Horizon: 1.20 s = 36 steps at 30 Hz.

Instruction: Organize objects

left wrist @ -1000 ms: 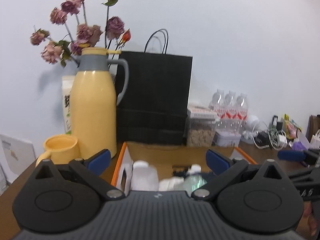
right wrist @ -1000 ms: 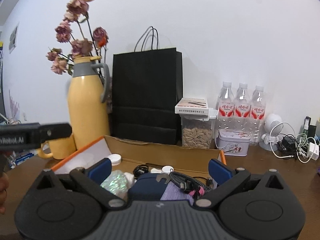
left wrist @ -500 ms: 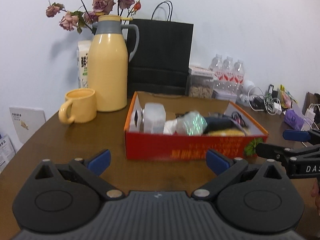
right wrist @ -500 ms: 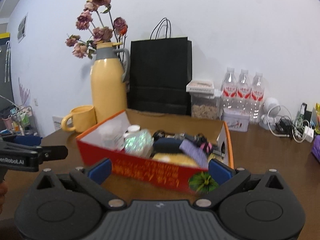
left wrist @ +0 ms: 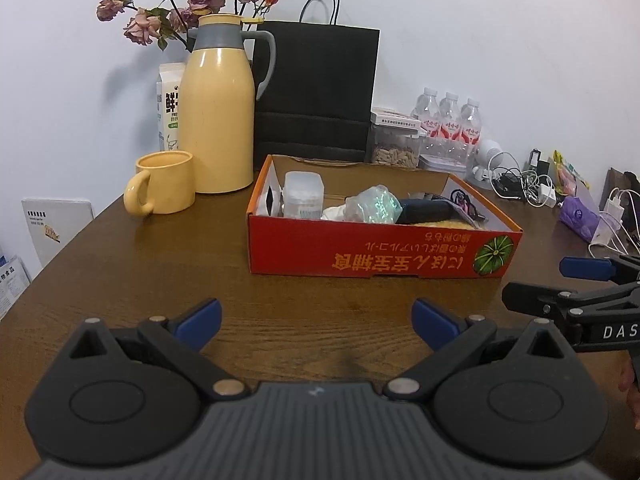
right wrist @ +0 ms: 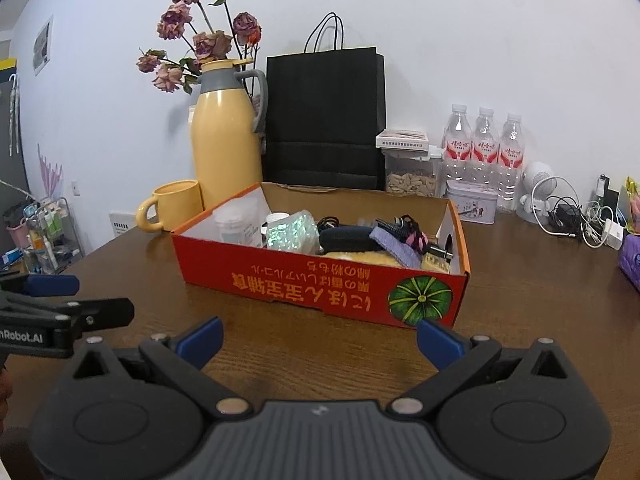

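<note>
A red cardboard box [left wrist: 376, 252] [right wrist: 320, 284] with a pumpkin picture sits mid-table. Inside lie a clear plastic jar [left wrist: 303, 194] [right wrist: 236, 220], an iridescent wrapped bundle [left wrist: 376, 204] [right wrist: 292, 232], a dark blue case [left wrist: 428, 211] [right wrist: 348, 238], a purple strip [right wrist: 394, 246] and black cables [right wrist: 396, 226]. My left gripper [left wrist: 316, 320] [right wrist: 60, 296] is open over bare wood, short of the box's front. To its right, my right gripper [right wrist: 320, 338] [left wrist: 560, 284] is also open, empty, near the pumpkin corner.
A yellow thermos [left wrist: 218, 116] and yellow mug [left wrist: 164, 184] stand back left, with dried roses [left wrist: 192, 4] and a milk carton [left wrist: 170, 108] behind. A black paper bag [left wrist: 316, 92], a seed jar [left wrist: 396, 148], three water bottles [right wrist: 484, 148], chargers and cables [left wrist: 524, 184] line the back wall.
Both grippers have pulled back from over the box toward the table's near edge. The whole box and bare wood in front of it now show. Both stay open.
</note>
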Available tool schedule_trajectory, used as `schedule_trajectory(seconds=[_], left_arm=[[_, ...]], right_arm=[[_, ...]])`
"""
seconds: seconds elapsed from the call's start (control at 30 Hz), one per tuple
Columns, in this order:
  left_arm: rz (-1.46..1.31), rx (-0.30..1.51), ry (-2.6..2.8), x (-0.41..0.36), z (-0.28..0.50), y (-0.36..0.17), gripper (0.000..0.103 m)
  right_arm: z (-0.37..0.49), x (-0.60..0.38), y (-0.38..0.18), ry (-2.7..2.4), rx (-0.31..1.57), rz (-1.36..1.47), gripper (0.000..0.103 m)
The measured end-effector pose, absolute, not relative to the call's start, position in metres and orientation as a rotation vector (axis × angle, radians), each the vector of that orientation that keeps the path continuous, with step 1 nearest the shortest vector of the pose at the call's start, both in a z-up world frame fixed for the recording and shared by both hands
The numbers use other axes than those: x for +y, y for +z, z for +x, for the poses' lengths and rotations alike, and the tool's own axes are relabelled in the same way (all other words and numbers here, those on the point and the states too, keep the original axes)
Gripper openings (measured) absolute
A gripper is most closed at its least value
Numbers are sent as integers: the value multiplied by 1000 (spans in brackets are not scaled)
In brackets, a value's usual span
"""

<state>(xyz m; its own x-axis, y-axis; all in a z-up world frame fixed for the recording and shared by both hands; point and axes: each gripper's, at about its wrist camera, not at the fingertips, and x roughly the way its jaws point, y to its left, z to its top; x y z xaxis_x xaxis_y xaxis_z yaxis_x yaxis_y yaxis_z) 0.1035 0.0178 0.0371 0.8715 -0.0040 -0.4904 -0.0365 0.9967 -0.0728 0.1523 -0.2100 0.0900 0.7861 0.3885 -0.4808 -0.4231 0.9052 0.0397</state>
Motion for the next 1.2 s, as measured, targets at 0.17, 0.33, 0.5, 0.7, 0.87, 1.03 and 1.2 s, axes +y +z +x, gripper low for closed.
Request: schedule_trajectory(seconds=[0.17,0.33,0.5,0.7,0.87,1.03,1.2], left_arm=[[-82,511,21,18,102,38,103],[-82,512,22,18,102,38,103],[-82,512,23,18,102,38,103],[-82,512,24,17,102,38,103],[-82,512,23,17,102,38,103],[-81,512,26,17,102,38,103],[-81,512,26,16,101,38,103]], right_arm=[[150,-211,91,436,499,-71,103],[149,-211,92,436,498,-72,103],[149,-211,91,436,498,-72,103],[149,-211,91,436,498,-72,103],[149,-212,91,436,498,-72,103],[149,-212,91,436,498,-72,103],[149,-212,91,436,498,-72,103]])
